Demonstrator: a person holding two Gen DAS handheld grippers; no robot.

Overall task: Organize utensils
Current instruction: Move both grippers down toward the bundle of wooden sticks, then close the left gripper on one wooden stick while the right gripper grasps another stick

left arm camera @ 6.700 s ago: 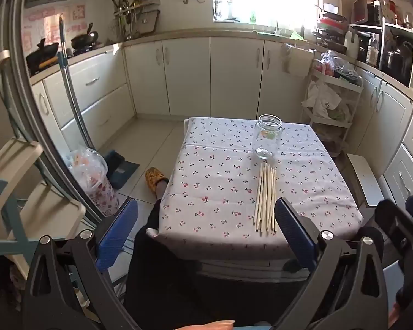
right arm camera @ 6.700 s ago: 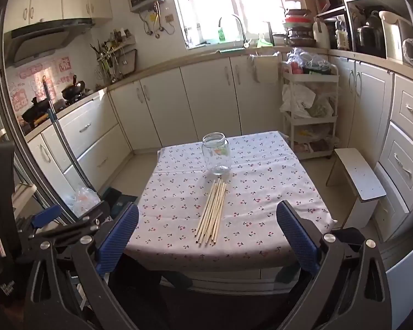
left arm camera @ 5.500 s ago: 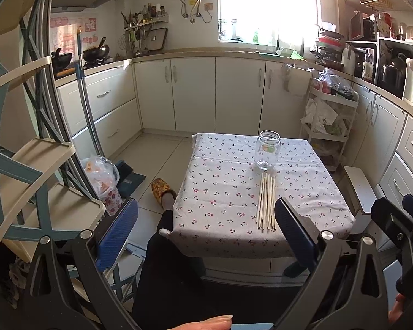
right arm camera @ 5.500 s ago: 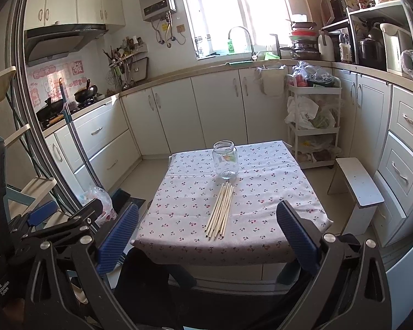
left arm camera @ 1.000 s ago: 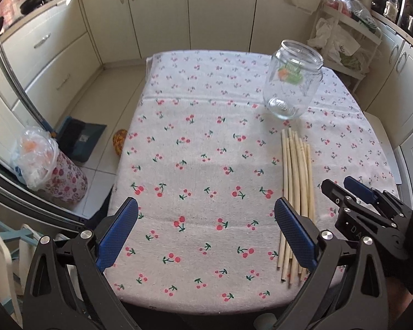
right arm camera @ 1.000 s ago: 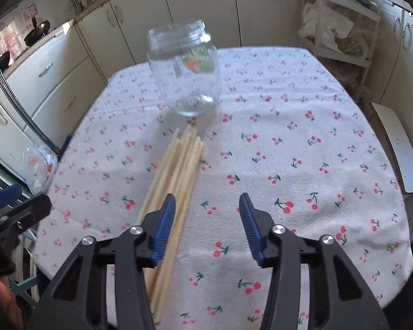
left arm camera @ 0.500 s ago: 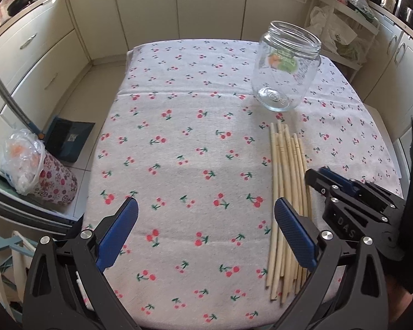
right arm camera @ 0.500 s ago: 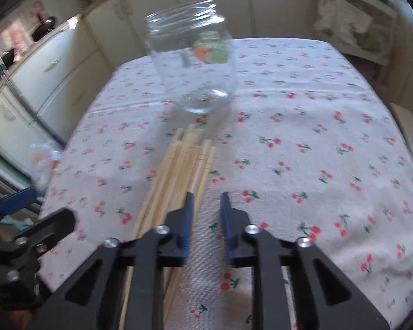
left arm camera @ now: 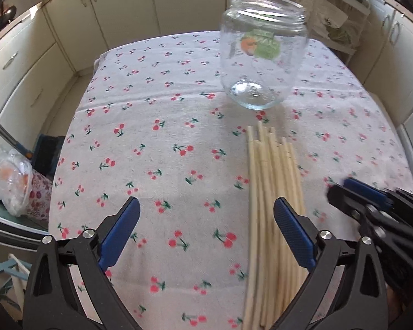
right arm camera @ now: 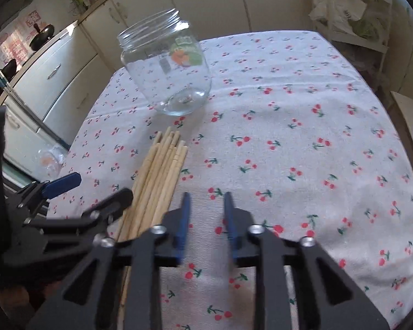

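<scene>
Lying bundled near the tabletop's (left arm camera: pixel 157 148) front edge, light, stiff, slippery chopsticks (left arm camera: pixel 272 192) want pinching mid-length; left gripper (left arm camera: pixel 206 231) fingers spread, right gripper (right arm camera: pixel 205 220) fingers opening, empty.

You are in a kitchen: cream cabinets (left arm camera: pixel 179 2) line the far wall, drawers (left arm camera: pixel 19 63) run along your left, a white rack (right arm camera: pixel 352 13) of bags stands at right. A cherry-print tablecloth (left arm camera: pixel 151 148) covers the table in daylight.
</scene>
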